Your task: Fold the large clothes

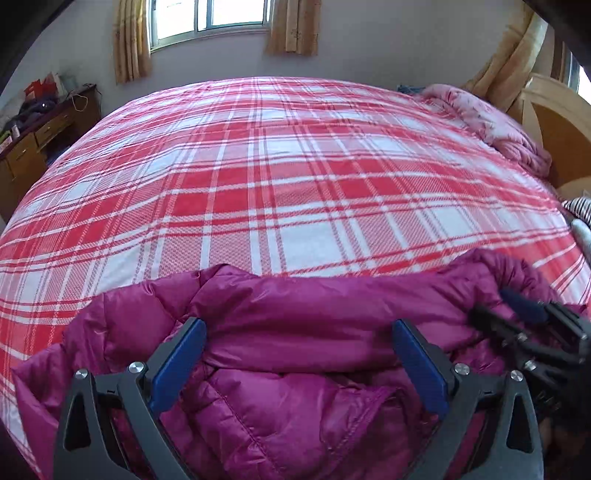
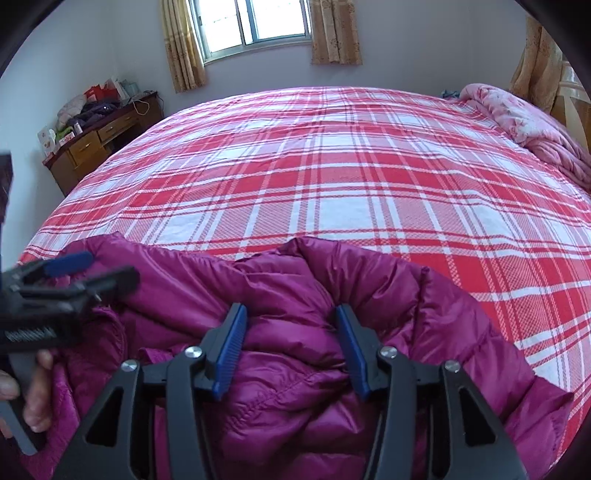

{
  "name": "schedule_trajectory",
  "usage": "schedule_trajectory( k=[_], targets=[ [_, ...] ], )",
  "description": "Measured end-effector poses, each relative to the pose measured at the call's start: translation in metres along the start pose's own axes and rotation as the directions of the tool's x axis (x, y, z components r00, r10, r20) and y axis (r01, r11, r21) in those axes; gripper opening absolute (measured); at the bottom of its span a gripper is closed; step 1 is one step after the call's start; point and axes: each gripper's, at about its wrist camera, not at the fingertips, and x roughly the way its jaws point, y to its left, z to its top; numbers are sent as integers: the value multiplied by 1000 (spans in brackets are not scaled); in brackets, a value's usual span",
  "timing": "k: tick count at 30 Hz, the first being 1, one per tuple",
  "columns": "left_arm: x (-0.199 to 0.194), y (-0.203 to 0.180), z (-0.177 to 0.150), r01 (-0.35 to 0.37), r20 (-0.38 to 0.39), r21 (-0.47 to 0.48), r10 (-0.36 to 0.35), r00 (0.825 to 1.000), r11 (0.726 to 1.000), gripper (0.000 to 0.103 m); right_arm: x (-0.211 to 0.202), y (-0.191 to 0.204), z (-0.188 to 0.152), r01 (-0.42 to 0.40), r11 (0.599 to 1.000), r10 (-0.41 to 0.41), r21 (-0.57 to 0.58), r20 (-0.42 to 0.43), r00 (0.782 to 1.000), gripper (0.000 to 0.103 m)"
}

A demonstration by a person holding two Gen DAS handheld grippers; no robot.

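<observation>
A magenta quilted down jacket lies bunched at the near edge of the bed; it also shows in the right wrist view. My left gripper is wide open, its blue pads either side of a jacket fold. My right gripper is partly closed around a bulge of jacket fabric, pads pressing its sides. The right gripper appears at the right in the left wrist view. The left gripper appears at the left in the right wrist view.
The bed has a red and white plaid cover. A pink quilt is heaped at the far right by a wooden headboard. A cluttered wooden desk stands far left. A window is behind.
</observation>
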Motion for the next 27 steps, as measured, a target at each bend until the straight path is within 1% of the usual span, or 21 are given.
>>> schedule_trajectory(
  k=[4, 11, 19, 27],
  targets=[
    [7, -3, -5, -10, -4, 15, 10, 1000, 1000, 101, 2, 1, 0, 4, 1000, -4, -5, -8, 1000, 56],
    [13, -11, -6, -75, -6, 45, 75, 997, 996, 101, 8, 6, -1, 31, 999, -32, -29, -34, 999, 58],
    [14, -15, -8, -100, -1, 59, 100, 995, 993, 101, 12, 6, 0, 38, 999, -39, -27, -50, 998, 60],
    [15, -17, -8, -110, 0, 66, 110, 994, 992, 101, 16, 6, 1, 34, 999, -35, -27, -66, 997, 62]
  ],
)
